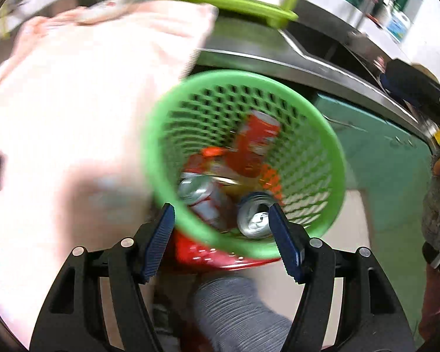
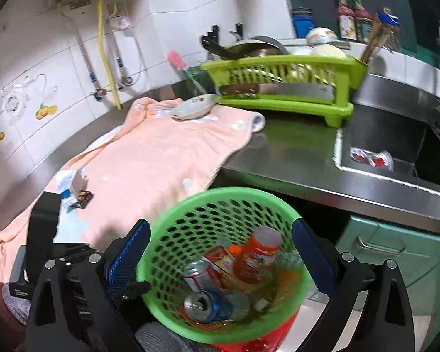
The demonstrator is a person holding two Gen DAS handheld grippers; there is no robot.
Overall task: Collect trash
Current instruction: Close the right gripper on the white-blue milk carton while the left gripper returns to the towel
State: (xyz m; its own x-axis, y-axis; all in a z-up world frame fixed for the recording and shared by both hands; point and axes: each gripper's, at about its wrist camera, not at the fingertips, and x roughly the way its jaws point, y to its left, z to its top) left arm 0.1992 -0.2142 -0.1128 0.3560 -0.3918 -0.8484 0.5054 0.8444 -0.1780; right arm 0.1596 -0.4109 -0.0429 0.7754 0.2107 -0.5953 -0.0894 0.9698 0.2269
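Two views cover this moment.

Left wrist view: the left tongs (image 1: 221, 228) are spread wide and pinch nothing. Their blue pads (image 1: 158, 242) flank the near rim of the green basket (image 1: 334, 158), which sits in front of the steel tabletop (image 1: 249, 44) edge. Inside the basket lie an upright orange-red can (image 1: 256, 143), a red-and-white can (image 1: 205, 202) on its side and a silver-topped can (image 1: 255, 217). A red basket (image 1: 208, 253) shows just below the green one. A peach towel (image 1: 88, 88) covers the tabletop to the left. The frame is motion-blurred.

Right wrist view: the right tongs (image 2: 220, 261) are spread wide, one finger on each side of the green basket (image 2: 220, 196); whether the pads touch it cannot be told. The basket holds the orange-red can (image 2: 256, 256), the red-and-white can (image 2: 201, 274), a blue can (image 2: 208, 305) and a carton (image 2: 220, 256). On the tabletop (image 2: 293, 149) lie the peach towel (image 2: 161, 158), a small dish (image 2: 195, 107) and a green dish rack (image 2: 281, 85). Two red-and-white wrappers (image 2: 371, 157) lie in the sink (image 2: 396, 135).
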